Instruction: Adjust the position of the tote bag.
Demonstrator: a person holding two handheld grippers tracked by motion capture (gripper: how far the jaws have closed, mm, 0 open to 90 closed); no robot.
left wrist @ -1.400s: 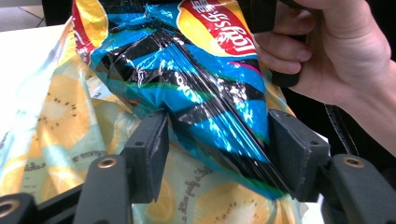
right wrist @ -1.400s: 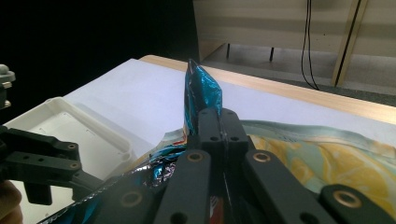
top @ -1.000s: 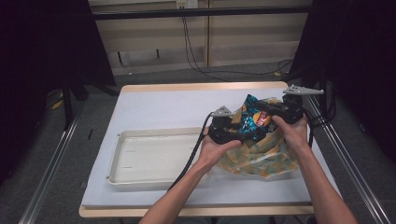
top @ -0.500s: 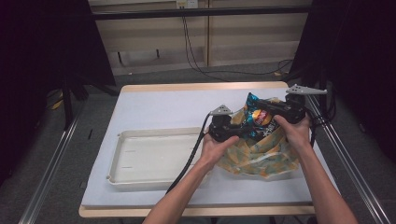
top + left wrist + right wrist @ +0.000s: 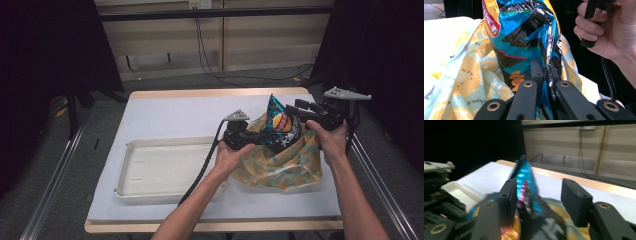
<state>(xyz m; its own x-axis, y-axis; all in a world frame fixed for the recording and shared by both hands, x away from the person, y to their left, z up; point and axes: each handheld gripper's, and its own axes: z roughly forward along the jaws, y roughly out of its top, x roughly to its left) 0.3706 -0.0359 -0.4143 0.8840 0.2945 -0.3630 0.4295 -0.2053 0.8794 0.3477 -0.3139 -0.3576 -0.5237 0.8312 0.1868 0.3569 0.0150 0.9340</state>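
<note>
Left gripper (image 5: 544, 75) clamps the chip bag (image 5: 281, 126) upright in the orange-print bag (image 5: 280, 162) — right gripper (image 5: 537, 200) jaws apart.

- The left hand-held gripper (image 5: 543, 75) pinches the seam of a blue foil snack bag (image 5: 524, 37).
- The snack bag stands upright inside a lemon-print cloth bag (image 5: 466, 82).
- At upper right, a hand (image 5: 609, 32) grips a black handle.

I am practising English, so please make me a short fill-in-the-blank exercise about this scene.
1. The left gripper is shut on the blue ____ bag.
2. The right gripper has its jaws ____.
3. The snack stands in a yellow-patterned ____.
4. The white tray lies on the ____.

Missing words: snack; open; bag; table
</note>
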